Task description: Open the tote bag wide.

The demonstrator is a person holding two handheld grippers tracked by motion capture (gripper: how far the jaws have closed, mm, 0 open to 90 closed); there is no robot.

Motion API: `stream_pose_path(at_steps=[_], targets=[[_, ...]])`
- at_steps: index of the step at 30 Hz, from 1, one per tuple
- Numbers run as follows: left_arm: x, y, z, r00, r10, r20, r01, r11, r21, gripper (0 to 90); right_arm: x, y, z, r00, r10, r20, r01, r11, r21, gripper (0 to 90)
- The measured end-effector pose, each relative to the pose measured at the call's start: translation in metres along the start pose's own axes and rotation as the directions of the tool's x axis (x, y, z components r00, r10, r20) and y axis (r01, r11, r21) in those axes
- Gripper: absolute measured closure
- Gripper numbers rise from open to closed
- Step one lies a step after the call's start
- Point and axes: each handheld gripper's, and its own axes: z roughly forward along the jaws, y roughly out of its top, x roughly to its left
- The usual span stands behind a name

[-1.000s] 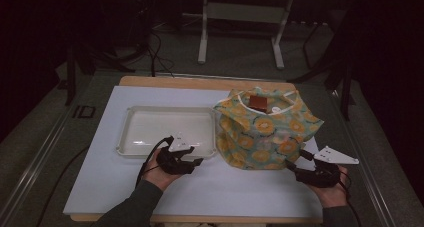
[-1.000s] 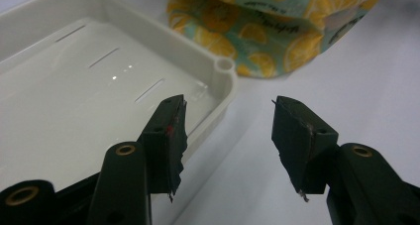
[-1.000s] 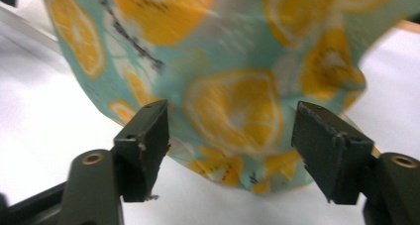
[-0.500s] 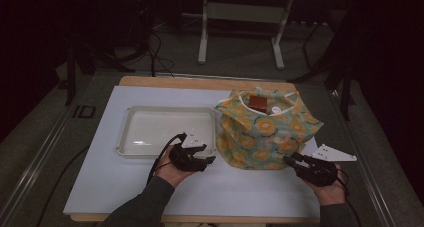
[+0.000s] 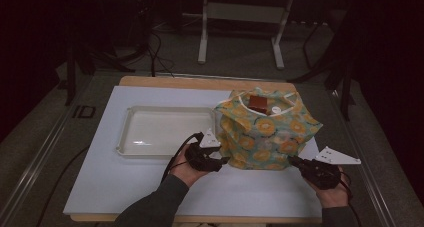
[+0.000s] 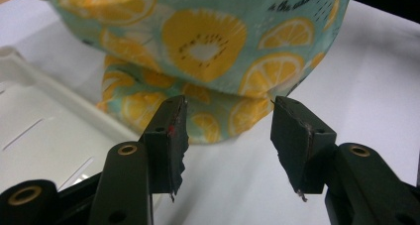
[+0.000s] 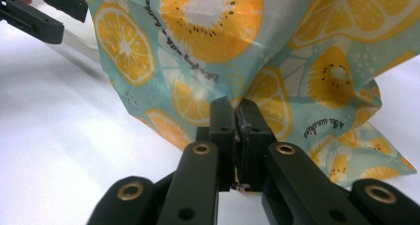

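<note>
Bag (image 5: 267, 132) of citrus-print cloth is sitting on the white counter (image 5: 125, 187), between our two hand-held grippers. We are holding the right hand-held gripper (image 5: 292, 160) at the bag's lower right edge; its jaws have just been closing and are now pinching a fold of the cloth (image 7: 237, 98) between them. We are holding the left hand-held gripper (image 5: 226, 160) at the bag's lower left corner, its jaws standing apart with nothing between them, the cloth lying just ahead of the fingertips (image 6: 171, 131). A clear tray (image 5: 130, 137) is lying just beyond the left hand-held gripper, beside the bag. A brown thing (image 5: 258, 103) is showing at the bag's open top.
</note>
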Motion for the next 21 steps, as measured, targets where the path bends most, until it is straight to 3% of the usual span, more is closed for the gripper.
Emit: stream_pose_path(at_steps=[3,8,21], targets=[[-0.003,0.004,0.003,0.9998,0.016,-0.012,-0.016,0.9999,-0.005,48.5,0.002,-0.002,-0.002,1.0,-0.002,0.007,0.002,1.0,0.002,89.7],[-0.001,0.012,0.004,0.9996,0.007,-0.029,-0.008,0.9995,-0.031,47.7,0.004,-0.005,-0.004,0.9999,-0.013,0.01,0.013,1.0,0.01,90.0],[-0.01,0.03,0.006,0.9994,0.034,-0.006,-0.035,0.9963,-0.079,46.7,0.011,-0.011,0.003,0.9991,-0.038,-0.019,0.039,0.997,0.062,90.0]])
